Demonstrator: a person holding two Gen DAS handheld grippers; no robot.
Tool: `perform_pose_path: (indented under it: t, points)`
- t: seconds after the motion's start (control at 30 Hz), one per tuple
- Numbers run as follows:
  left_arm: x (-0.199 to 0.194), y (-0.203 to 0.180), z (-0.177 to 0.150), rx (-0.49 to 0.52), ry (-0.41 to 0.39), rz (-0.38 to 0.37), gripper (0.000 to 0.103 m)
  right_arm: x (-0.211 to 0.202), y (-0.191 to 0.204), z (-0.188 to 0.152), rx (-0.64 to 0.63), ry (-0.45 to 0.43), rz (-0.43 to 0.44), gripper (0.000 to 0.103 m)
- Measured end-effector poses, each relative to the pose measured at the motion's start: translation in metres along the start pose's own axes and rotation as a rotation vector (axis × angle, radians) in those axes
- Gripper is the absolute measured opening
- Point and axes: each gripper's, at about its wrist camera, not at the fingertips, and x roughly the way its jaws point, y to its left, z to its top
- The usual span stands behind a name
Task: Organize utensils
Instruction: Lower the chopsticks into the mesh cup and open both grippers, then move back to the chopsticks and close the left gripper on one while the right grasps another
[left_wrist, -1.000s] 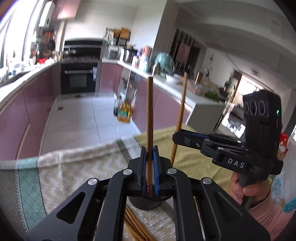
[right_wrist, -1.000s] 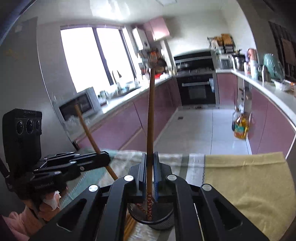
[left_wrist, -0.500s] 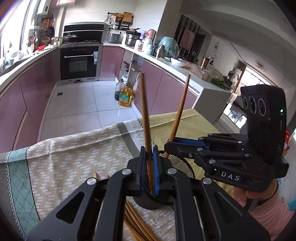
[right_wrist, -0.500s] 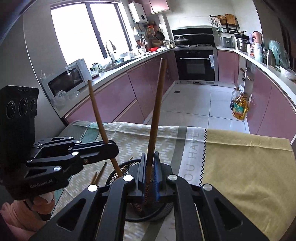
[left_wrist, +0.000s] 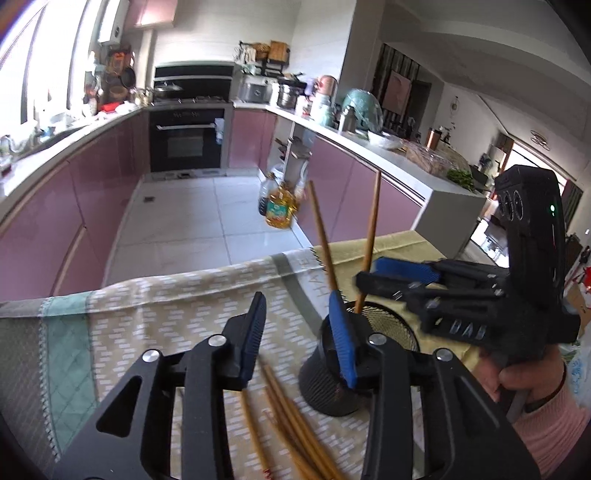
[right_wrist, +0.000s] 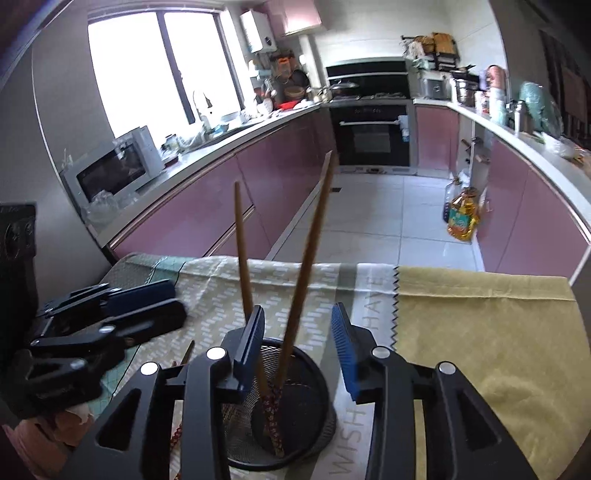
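Note:
A black mesh holder stands on the table with two wooden chopsticks leaning upright in it. It also shows in the left wrist view, with both chopsticks sticking out. My left gripper is open and empty, just left of the holder. My right gripper is open and empty, straddling the holder's near rim. Several loose chopsticks lie on the cloth below my left gripper.
A patterned white-and-green cloth and a yellow cloth cover the table. Beyond the far table edge lies the kitchen floor with oil bottles and pink cabinets.
Both grippers opened and let go of their chopsticks, which now lean inside the holder. My left gripper shifted left of the holder.

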Motion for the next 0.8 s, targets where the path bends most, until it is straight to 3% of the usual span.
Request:
perform_pose_path:
  t: [0.13,0.3,0.47,0.57,0.8]
  points:
    - [-0.027,0.010,-0.019,0.035,-0.022,0.073,0.047,-0.034,0.004,-0.010,-0.008,-0.072,0.015,0.038]
    - [-0.046,0.025,-0.053,0.050,0.026,0.113,0.051,-0.071,0.032,-0.041,-0.100,-0.108,0.103,0.043]
    - [-0.042,0.039,-0.098,0.029,0.132,0.133,0.050,-0.052,0.059,-0.081,-0.138,0.031,0.186,0.043]
    - [-0.038,0.045,-0.123,0.002,0.183,0.127,0.050,-0.027,0.070,-0.100,-0.145,0.121,0.204,0.035]
    - [-0.037,0.046,-0.150,-0.026,0.232,0.116,0.046,0.013,0.091,-0.126,-0.130,0.244,0.220,0.026]
